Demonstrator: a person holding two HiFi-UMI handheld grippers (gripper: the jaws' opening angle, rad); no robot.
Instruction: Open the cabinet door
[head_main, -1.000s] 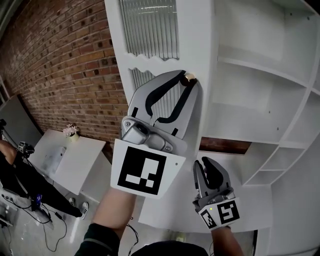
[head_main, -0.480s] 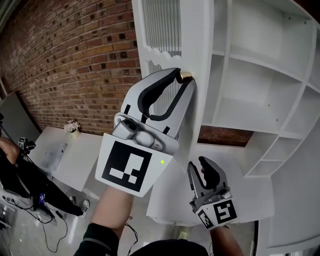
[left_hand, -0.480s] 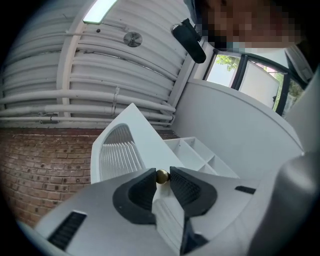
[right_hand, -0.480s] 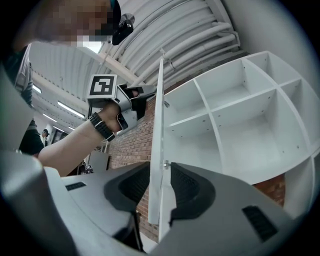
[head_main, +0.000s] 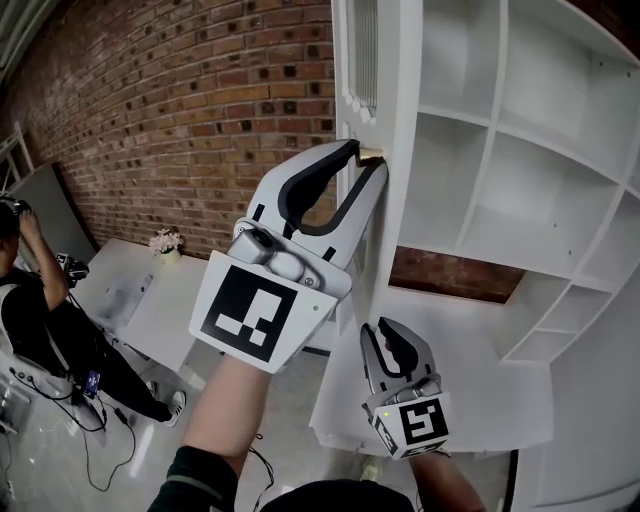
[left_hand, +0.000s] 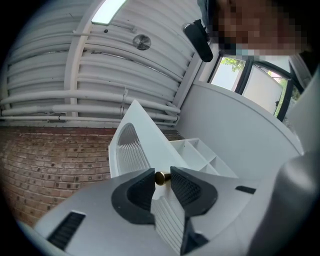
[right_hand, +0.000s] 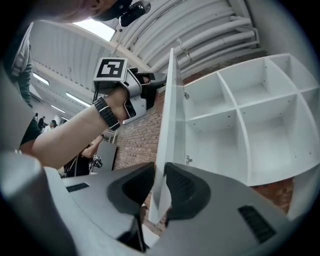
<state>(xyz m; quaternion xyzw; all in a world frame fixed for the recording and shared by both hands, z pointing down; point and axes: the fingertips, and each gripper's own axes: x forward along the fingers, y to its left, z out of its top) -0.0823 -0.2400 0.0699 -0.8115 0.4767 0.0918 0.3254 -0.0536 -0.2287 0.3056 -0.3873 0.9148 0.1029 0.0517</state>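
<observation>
1. A brick wall (head_main: 200, 110) fills the space left of and beyond the left gripper.
2. The white cabinet (head_main: 520, 180) stands to the right of both grippers. Its open compartments show bare white shelves, and its top and right side are cut off by the head view.
3. The cabinet door (head_main: 385, 100) stands swung out from the cabinet, edge-on to the head camera. It rises just beyond the left gripper's fingertips, and its ribbed panel faces the brick wall. Its upper end runs out of the picture.
4. The left gripper (head_main: 364, 160) is raised against the door. Its jaws are clenched on the knob, one dark pad on each side.
5. The right gripper (head_main: 385, 345) hangs lower, below and slightly right of the left one, near the door's bottom edge. Its jaws stand a narrow slit apart and grasp nothing; the door's edge shows through the slit, farther off.
6. The brass knob (left_hand: 160, 177) sits between the left gripper's pads, with only its rounded head visible.
</observation>
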